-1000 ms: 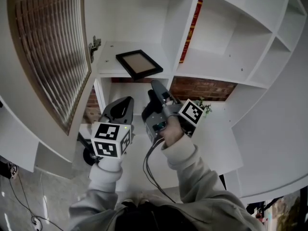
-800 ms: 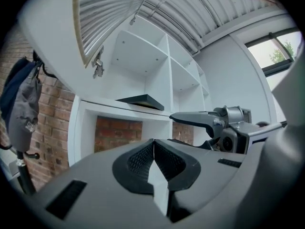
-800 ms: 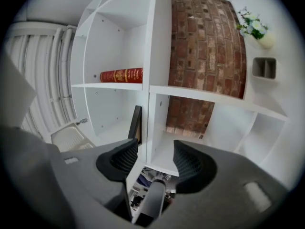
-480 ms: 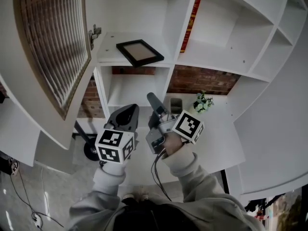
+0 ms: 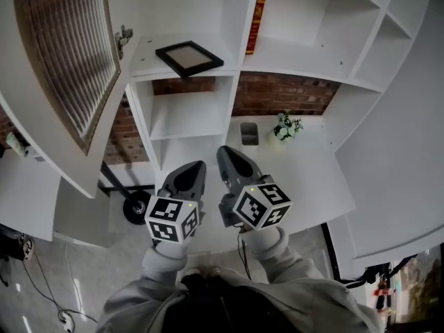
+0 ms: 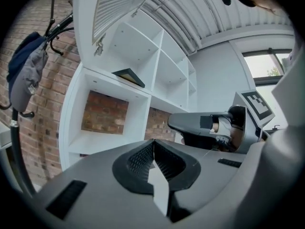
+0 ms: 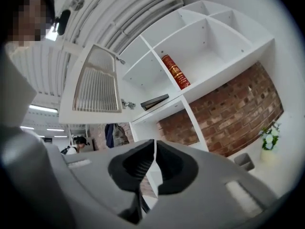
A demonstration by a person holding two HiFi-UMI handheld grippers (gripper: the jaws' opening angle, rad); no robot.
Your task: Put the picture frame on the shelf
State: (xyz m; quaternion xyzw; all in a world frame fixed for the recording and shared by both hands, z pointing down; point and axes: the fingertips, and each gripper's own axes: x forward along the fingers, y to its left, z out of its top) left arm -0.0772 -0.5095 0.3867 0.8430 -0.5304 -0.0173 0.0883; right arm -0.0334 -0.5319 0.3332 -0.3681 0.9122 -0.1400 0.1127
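Note:
The black picture frame (image 5: 189, 58) lies flat on an upper shelf (image 5: 187, 77) of the white unit, also seen in the left gripper view (image 6: 128, 76) and the right gripper view (image 7: 155, 101). Both grippers are held low, well below and in front of that shelf. My left gripper (image 5: 190, 173) is shut with nothing in it (image 6: 153, 142). Beside it, my right gripper (image 5: 232, 159) is closing its jaws, and they meet on nothing (image 7: 155, 142). Neither gripper touches the frame.
A slatted cabinet door (image 5: 62, 54) stands open at the left. A red book (image 5: 254, 16) stands in the compartment right of the frame. A small plant (image 5: 286, 125) and a grey cup (image 5: 249, 133) sit on the desk. A coat (image 6: 26, 75) hangs at the left.
Both grippers have come down and back from the shelf toward the person. The right gripper's jaws have closed. The frame stays lying on the shelf.

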